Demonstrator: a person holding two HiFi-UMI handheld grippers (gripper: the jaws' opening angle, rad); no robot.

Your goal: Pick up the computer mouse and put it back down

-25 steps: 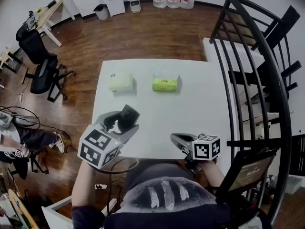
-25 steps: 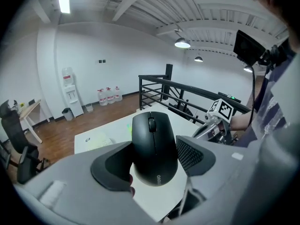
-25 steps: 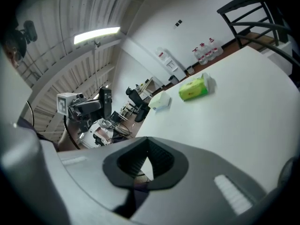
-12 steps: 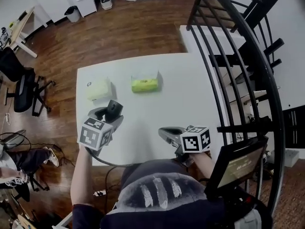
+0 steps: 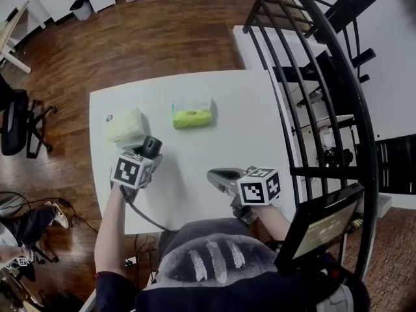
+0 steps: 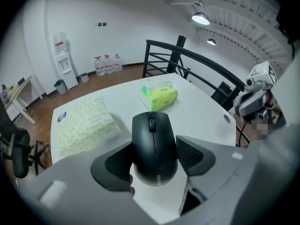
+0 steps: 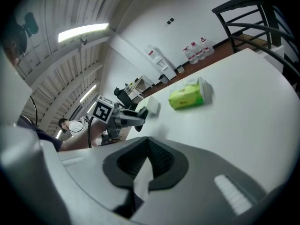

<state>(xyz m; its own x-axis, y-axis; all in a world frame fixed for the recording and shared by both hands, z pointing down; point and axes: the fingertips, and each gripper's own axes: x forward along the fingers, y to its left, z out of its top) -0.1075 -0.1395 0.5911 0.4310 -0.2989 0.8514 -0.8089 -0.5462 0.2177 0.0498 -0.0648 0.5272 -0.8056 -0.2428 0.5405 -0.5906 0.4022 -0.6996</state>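
A black computer mouse (image 6: pixel 153 144) sits between the pads of my left gripper (image 6: pixel 154 159), which is shut on its sides. In the head view, the mouse (image 5: pixel 151 145) and the left gripper (image 5: pixel 148 153) are low over the left part of the white table (image 5: pixel 247 122), just in front of a pale yellow tissue pack (image 5: pixel 125 125). Whether the mouse touches the table I cannot tell. My right gripper (image 5: pixel 216 175) hovers near the table's front edge, shut with nothing in it; its pads (image 7: pixel 161 159) meet at the tips.
A green tissue pack (image 5: pixel 192 112) lies at the table's back middle, the pale yellow pack (image 6: pixel 82 125) to its left. A black stair railing (image 5: pixel 312 77) runs along the right. An office chair (image 5: pixel 16 122) stands on the wooden floor at the left.
My left gripper has come down toward the table with the mouse still in it. The right gripper has shifted slightly and stays shut.
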